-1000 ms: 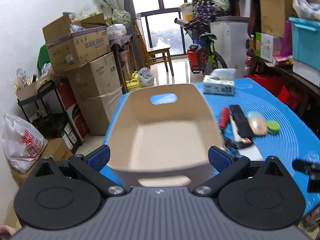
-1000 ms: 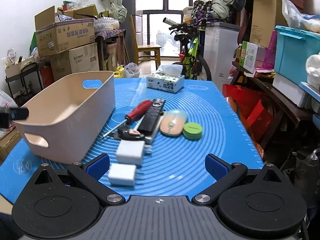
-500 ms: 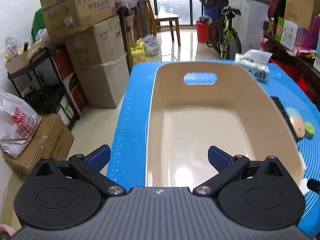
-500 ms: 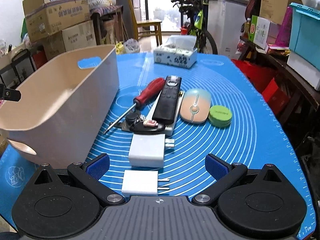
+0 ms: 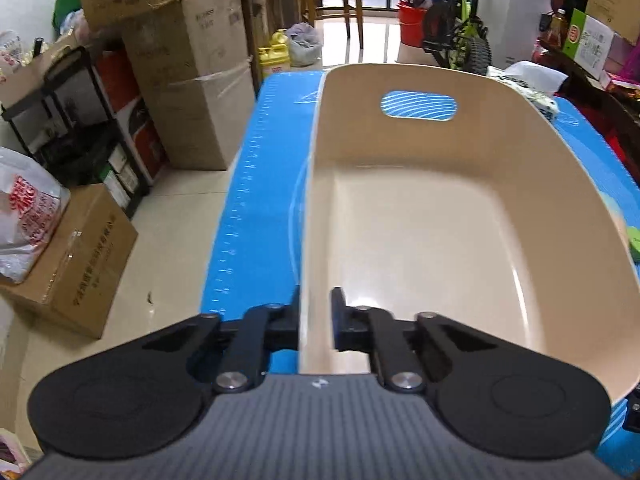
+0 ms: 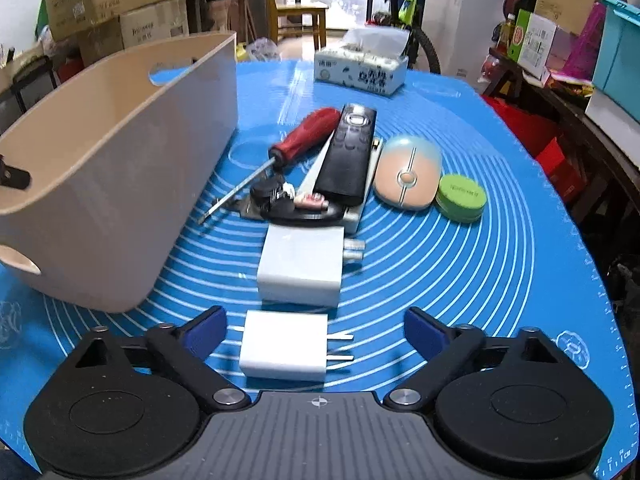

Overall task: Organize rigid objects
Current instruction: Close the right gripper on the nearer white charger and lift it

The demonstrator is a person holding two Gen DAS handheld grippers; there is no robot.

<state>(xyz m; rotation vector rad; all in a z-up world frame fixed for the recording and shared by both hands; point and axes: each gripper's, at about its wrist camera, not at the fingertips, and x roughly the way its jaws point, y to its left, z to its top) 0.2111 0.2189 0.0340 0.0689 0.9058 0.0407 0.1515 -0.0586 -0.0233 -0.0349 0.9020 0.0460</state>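
A beige plastic bin [image 5: 440,216] stands empty on the blue mat [image 5: 256,184]. My left gripper [image 5: 315,312] is shut on the bin's near left wall, one finger outside and one inside. In the right wrist view the bin [image 6: 120,168] sits at the left. My right gripper [image 6: 316,330] hovers over a small white charger [image 6: 284,344]; its jaws are closing, pads still apart from it. Beyond lie a larger white charger [image 6: 302,266], keys [image 6: 288,200], a red screwdriver [image 6: 304,136], a black remote [image 6: 348,152], a mouse [image 6: 408,172] and a green tin [image 6: 460,196].
A tissue box [image 6: 360,64] sits at the mat's far end. Cardboard boxes [image 5: 188,60] and a black shelf [image 5: 72,112] crowd the floor left of the table. A bicycle [image 5: 460,40] and a chair [image 5: 332,4] stand behind; shelves with a teal tub [image 6: 616,52] line the right.
My left gripper moved down onto the bin's left wall and shut on it. My right gripper dropped closer over the small white charger and its jaws narrowed a little.
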